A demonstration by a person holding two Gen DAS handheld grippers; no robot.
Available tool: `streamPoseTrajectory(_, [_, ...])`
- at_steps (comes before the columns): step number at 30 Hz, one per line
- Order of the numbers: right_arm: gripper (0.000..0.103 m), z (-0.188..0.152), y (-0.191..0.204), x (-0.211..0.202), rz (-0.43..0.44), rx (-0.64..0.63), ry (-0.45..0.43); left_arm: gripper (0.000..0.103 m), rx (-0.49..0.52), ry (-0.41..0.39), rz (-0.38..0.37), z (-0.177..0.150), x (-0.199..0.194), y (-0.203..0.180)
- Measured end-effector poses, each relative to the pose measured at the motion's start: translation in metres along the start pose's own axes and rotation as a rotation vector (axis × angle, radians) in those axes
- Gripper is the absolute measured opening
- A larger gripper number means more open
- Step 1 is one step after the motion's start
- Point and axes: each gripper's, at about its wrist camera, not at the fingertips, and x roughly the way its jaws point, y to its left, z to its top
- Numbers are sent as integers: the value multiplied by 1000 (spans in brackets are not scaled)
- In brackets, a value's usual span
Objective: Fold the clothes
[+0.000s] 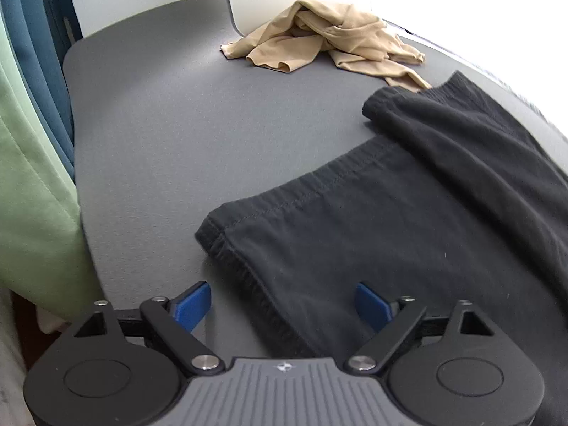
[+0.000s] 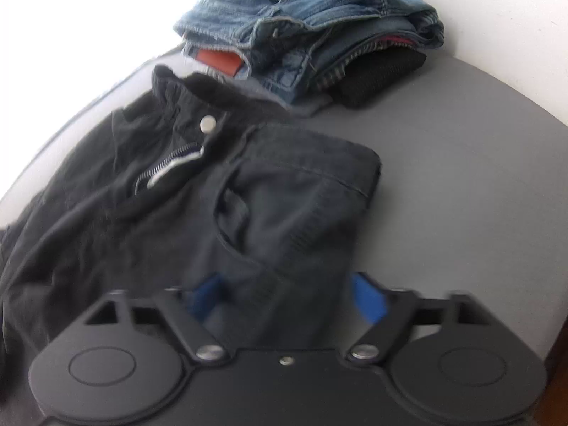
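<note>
Both grippers, left (image 1: 282,307) and right (image 2: 284,300), gape wide over black trousers (image 1: 408,220) spread on the near table (image 1: 149,135); soft, limp, fairly heavy cloth, best pinched at hem (image 1: 245,269) and waistband (image 2: 319,163)

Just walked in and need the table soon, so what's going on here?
A person with two handheld grippers is folding black trousers on the grey table. The left gripper is at the leg hems, the right gripper at the waist end; both have open jaws, gripping nothing. A crumpled beige garment waits, and folded jeans top a pile.
</note>
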Motion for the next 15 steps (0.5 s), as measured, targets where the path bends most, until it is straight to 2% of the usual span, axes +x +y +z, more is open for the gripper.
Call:
streamPoseTrajectory(1, [35,1,6,1,2,1,10,42,11,-12,13,2,-2,-3])
streamPoseTrajectory(2, [28,1,14,-2,0,-13,2,24,33,-25,32,4,-5,-7])
streamPoseTrajectory(3, [22,0,24,-8,-14,-48,-22,12,56,-38,52,7,-8,-11])
streamPoseTrajectory(6, [16,-2,43,-39,-41,-142,-111,9,55,-59,40,14,-26,-6])
streamPoseTrajectory(9, [16,-4,30,-77,-18,-101,-167,9,64,-31,71,6,-29,6])
streamPoseTrajectory(12, [17,-14,5,-90,-31,-45,-146,9,72,-3,101,-1,-31,18])
streamPoseTrajectory(15, [18,-29,-16,-70,-62,1,-56,9,80,24,131,-9,-34,29])
